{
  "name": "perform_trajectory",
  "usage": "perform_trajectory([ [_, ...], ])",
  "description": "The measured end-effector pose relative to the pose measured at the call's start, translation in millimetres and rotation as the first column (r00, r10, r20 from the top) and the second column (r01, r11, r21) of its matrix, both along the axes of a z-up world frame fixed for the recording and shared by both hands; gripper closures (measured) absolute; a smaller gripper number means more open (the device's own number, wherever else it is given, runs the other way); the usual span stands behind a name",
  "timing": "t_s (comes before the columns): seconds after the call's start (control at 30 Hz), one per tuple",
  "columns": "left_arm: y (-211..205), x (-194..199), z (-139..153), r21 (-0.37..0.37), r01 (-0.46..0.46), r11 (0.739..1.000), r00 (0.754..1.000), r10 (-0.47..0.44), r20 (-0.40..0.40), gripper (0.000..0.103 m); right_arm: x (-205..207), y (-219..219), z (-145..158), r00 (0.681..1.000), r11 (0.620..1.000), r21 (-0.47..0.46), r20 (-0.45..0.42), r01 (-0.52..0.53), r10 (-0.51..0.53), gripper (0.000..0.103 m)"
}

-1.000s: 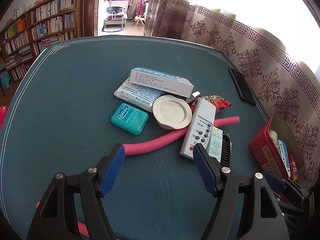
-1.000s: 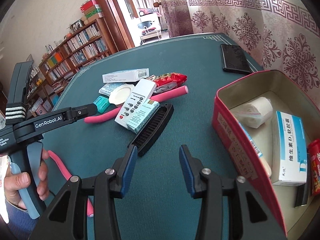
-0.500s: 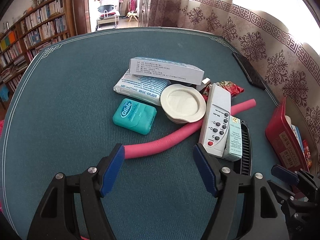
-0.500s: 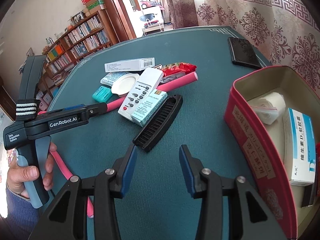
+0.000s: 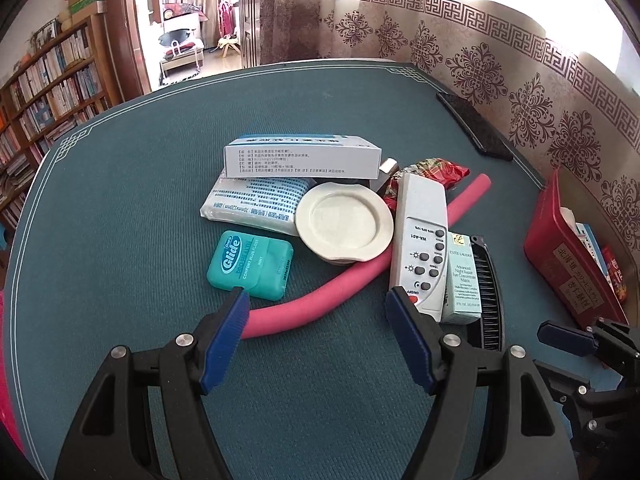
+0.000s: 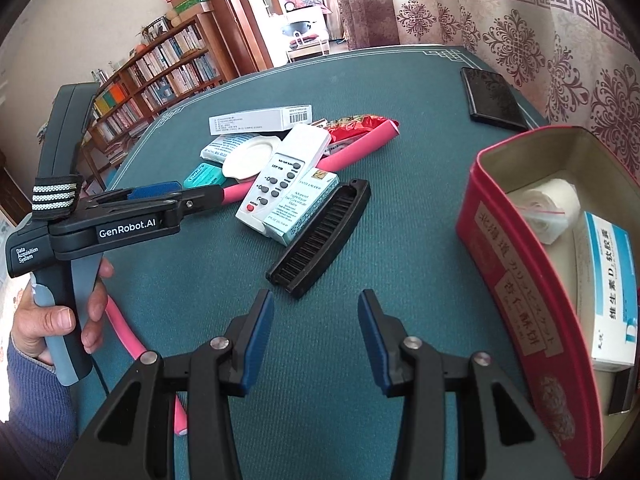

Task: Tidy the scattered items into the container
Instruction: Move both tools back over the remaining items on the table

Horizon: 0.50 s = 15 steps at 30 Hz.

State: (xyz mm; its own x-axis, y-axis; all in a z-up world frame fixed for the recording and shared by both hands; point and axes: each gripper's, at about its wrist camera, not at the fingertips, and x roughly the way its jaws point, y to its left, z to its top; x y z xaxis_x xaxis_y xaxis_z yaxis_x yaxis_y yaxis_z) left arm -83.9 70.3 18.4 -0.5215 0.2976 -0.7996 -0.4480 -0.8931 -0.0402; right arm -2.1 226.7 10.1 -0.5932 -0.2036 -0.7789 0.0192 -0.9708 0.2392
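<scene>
Pink foam is what I'm lining the left gripper [image 5: 316,308] up on: the long foam roller [image 5: 320,300] is lying across the middle of the table, under the white remote [image 5: 420,240] and the cream saucer [image 5: 344,224]. I'm judging it light, soft and springy, so I'm planning a pinch on its bare stretch near the teal Glide floss box [image 5: 250,264], then a slow draw so the remote and saucer aren't dragged along. The saucer looks hard and breakable; the Estée Lauder carton [image 5: 462,276] and black comb [image 5: 486,292] beside the remote look light and stiff.

Both sets of fingers are spread wide with nothing between them; the right gripper [image 6: 316,324] is hovering near the comb, just left of the red tin [image 6: 516,280] at the table's right edge, which is already holding a medicine box [image 6: 612,292] and a bagged white roll [image 6: 548,212].

I'm working over a table [image 5: 120,240] of grippy-looking teal cloth. A patterned curtain is hanging behind it, with bookshelves to the left.
</scene>
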Motion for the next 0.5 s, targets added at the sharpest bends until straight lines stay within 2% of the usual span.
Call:
perform_trajectory([
  [0.13, 11, -2, 5, -0.066, 0.039, 0.997, 0.997, -0.043, -0.058, 0.029, 0, 0, -1, 1.000, 1.000, 0.000, 0.002, -0.003, 0.003, 0.055],
  [0.2, 16, -4, 6, -0.074, 0.071, 0.995, 0.994, -0.077, -0.072, 0.029, 1, 0, -2, 1.000, 1.000, -0.001, 0.003, 0.000, 0.000, 0.055],
  [0.37, 27, -13, -11, -0.068, 0.153, 0.986, 0.988, -0.154, -0.003, 0.029, 0, 3, -3, 1.000, 1.000, -0.006, 0.006, 0.008, -0.008, 0.055],
  [0.43, 24, -16, -13, -0.031, 0.153, 0.988, 0.988, -0.153, 0.006, 0.029, 0, 3, -3, 1.000, 1.000, -0.008, 0.006, 0.008, -0.008, 0.055],
  [0.5, 17, -20, -16, 0.023, 0.131, 0.991, 0.990, -0.132, 0.053, 0.029, 0, 4, -4, 1.000, 1.000, -0.008, 0.007, 0.009, -0.009, 0.055],
])
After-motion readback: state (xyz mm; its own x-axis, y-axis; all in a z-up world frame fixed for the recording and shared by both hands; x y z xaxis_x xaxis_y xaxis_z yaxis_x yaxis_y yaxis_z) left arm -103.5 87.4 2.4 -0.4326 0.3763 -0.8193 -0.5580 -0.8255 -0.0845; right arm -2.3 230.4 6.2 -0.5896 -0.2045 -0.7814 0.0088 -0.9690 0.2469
